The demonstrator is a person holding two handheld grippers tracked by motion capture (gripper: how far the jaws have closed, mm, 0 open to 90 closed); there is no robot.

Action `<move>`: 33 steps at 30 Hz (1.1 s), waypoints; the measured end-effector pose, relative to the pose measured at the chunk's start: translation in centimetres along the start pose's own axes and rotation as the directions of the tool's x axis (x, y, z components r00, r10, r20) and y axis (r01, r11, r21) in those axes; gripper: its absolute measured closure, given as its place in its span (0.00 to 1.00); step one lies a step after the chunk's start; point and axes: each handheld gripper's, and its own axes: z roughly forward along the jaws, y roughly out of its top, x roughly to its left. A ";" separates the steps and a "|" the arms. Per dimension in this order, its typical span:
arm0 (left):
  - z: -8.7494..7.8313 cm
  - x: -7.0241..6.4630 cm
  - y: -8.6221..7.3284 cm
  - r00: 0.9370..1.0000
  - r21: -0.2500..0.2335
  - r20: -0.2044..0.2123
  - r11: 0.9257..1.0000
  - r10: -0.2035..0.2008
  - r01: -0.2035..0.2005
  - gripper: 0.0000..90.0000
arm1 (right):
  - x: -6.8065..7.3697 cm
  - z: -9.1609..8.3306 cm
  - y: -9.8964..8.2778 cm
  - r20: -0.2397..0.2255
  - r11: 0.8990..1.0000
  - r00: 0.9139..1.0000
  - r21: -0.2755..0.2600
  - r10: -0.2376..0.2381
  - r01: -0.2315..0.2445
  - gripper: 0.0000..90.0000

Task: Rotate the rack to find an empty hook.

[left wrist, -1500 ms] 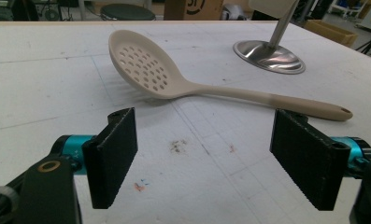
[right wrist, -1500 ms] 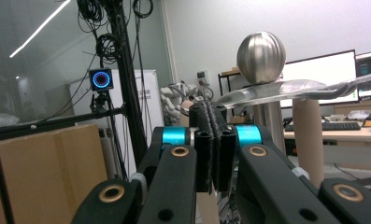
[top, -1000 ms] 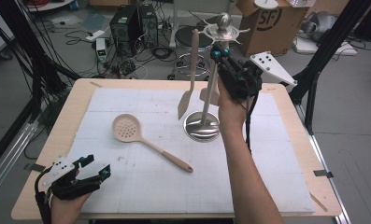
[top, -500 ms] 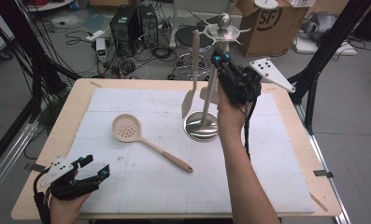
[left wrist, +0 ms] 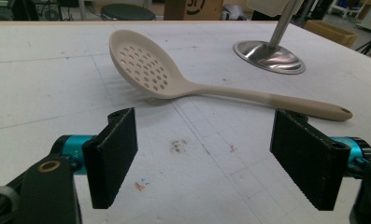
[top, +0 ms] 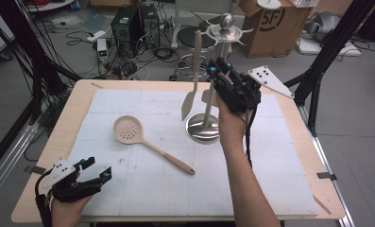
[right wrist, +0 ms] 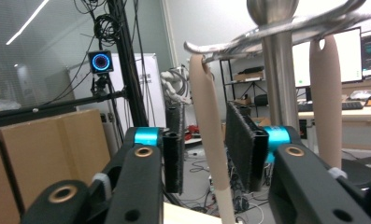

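The right gripper point(right wrist: 203, 154) has just been opening its jaws; the hung spatula point(right wrist: 210, 140) stands loose between them on the rack point(top: 226, 34). Pulling back carelessly may knock it off the hook. The left gripper point(top: 96, 176) rests open at 7 o'clock; the skimmer point(top: 147, 144) lies at 9 o'clock from the rack.

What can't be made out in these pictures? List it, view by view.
- High view: the right gripper, whose jaws have just been opening around a hanging utensil, covers its handle; little blade shows.
- Right gripper view: that utensil's blade is cut off by the bottom edge; the second handle has its lower end behind the gripper.
- Left gripper view: the stand has its top cut off by the upper edge.
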 end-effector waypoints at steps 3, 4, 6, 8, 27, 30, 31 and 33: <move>0.0 0.0 0.0 1.000 0.003 0.001 1.000 0.000 0.000 0.26 | -0.1 -0.1 -0.2 0.003 1.000 1.000 0.003 0.001 -0.001 0.71; 0.0 0.0 0.0 1.000 0.001 0.000 1.000 -0.001 0.001 0.26 | -0.1 -0.2 -0.2 0.009 1.000 1.000 0.003 0.003 -0.003 0.70; 0.0 0.0 0.0 1.000 0.001 0.001 1.000 -0.001 0.001 0.26 | -0.3 -0.2 -0.2 0.007 1.000 1.000 0.007 0.013 -0.013 0.70; 0.1 0.0 0.0 1.000 0.003 0.002 1.000 -0.001 0.001 0.26 | -0.3 -0.2 -0.2 0.009 1.000 1.000 0.010 0.009 -0.009 0.69; 0.3 -0.1 0.0 1.000 0.003 0.010 1.000 0.001 -0.001 0.26 | -0.2 -0.7 -2.6 0.007 0.998 1.000 0.059 0.028 -0.028 0.68; 0.2 -0.1 0.1 1.000 0.002 0.011 1.000 0.001 -0.001 0.26 | -0.2 -0.7 -2.8 0.012 0.997 0.999 0.065 0.037 -0.038 0.68; 0.2 -0.1 0.1 1.000 0.000 0.012 1.000 0.002 -0.002 0.26 | -0.1 -0.7 -2.8 0.012 0.997 0.999 0.066 0.038 -0.039 0.68; 0.3 -0.1 0.1 1.000 -0.002 0.013 1.000 0.002 -0.002 0.26 | 0.1 -0.7 -2.9 0.004 0.997 0.999 0.069 0.036 -0.036 0.68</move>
